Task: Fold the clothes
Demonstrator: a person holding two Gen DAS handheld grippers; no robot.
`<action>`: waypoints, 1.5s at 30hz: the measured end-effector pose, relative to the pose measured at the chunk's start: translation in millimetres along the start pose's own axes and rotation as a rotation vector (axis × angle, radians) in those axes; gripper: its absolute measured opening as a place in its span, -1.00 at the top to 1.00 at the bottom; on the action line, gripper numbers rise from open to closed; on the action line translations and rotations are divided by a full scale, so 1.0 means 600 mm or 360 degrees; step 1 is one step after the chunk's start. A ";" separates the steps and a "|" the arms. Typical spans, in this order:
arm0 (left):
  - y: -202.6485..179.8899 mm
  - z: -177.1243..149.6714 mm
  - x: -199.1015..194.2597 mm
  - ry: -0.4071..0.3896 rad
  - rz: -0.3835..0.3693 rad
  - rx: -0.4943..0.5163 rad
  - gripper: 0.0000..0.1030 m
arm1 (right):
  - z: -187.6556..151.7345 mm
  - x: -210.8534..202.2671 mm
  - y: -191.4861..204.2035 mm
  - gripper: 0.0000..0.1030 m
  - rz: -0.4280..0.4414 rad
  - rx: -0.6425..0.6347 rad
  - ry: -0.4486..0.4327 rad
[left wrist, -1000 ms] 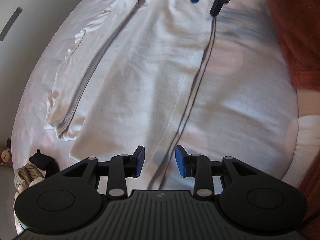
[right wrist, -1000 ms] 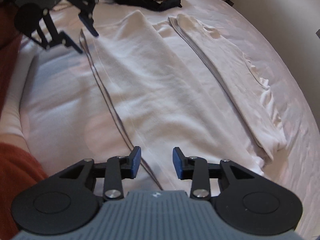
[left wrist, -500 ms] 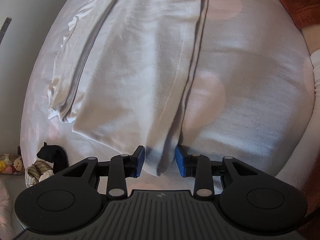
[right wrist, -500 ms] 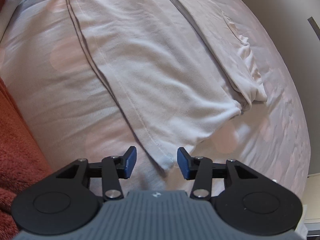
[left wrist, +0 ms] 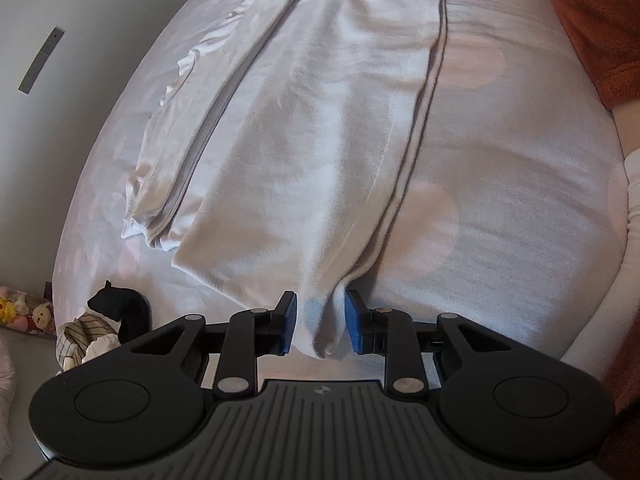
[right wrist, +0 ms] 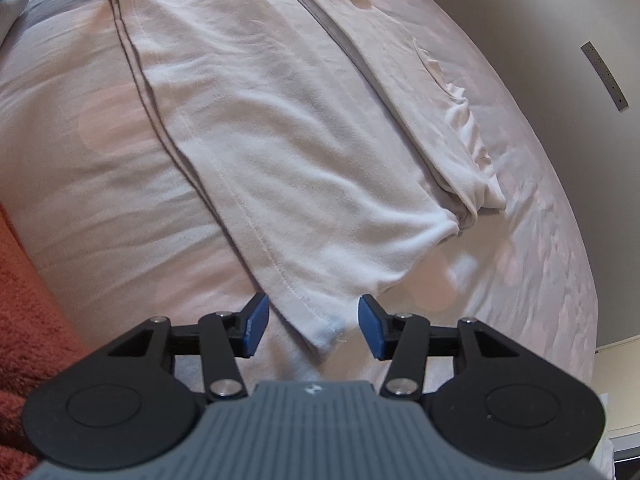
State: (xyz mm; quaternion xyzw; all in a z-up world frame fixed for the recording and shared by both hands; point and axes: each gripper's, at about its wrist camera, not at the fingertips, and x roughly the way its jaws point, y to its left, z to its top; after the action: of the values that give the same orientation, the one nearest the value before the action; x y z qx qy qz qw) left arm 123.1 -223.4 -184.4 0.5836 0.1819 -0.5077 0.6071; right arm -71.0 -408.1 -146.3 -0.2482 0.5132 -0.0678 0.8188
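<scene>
Left wrist view: white garment (left wrist: 320, 128) lies lengthwise on bed (left wrist: 520, 184), each hem corner between parted fingers of left gripper (left wrist: 320, 326) and right gripper (right wrist: 310, 326) at 6 o'clock; shallow bites risk slippage.

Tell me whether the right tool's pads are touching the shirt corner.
Apart. In the right wrist view the right tool is open, and the shirt corner lies between the pads with bedsheet showing on both sides.

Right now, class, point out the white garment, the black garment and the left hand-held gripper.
white garment (left wrist: 320, 152), left wrist view, middle of its top layer.
black garment (left wrist: 120, 306), left wrist view, its bunched body.
left hand-held gripper (left wrist: 320, 324), left wrist view, between its fingertips.
</scene>
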 end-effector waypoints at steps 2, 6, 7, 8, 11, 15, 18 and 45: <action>0.000 -0.002 -0.003 -0.0003 -0.0008 -0.0006 0.51 | 0.000 -0.002 0.001 -0.03 -0.0013 -0.0009 -0.0005; -0.001 -0.003 -0.004 0.0009 -0.0012 -0.0011 0.51 | 0.002 -0.003 0.004 -0.03 -0.0026 -0.0025 -0.0001; -0.001 -0.003 0.000 0.0021 0.0001 -0.0003 0.52 | 0.002 -0.002 0.005 -0.03 -0.0031 -0.0030 -0.0001; -0.002 -0.003 0.005 0.0036 0.0016 0.0007 0.51 | 0.002 -0.003 0.006 -0.03 -0.0035 -0.0032 -0.0002; -0.007 -0.004 0.019 0.0077 0.0041 0.0040 0.65 | 0.002 -0.003 0.005 -0.03 -0.0040 -0.0024 -0.0002; -0.020 -0.003 0.016 0.0039 0.0074 0.0124 0.96 | 0.002 -0.003 0.007 -0.03 -0.0055 -0.0030 0.0006; -0.009 -0.002 -0.006 -0.0039 0.0090 0.0070 0.99 | 0.001 -0.004 0.007 -0.03 -0.0057 -0.0028 0.0014; -0.042 -0.009 0.005 0.0009 -0.0016 0.0255 0.26 | -0.007 -0.006 -0.007 -0.04 0.0077 -0.0020 -0.0011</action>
State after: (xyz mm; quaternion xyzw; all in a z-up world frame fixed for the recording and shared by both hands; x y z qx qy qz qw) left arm 105.7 -214.7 -201.4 0.6308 0.1453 -0.5221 0.5553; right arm -75.9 -411.8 -143.1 -0.2412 0.5168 -0.0437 0.8203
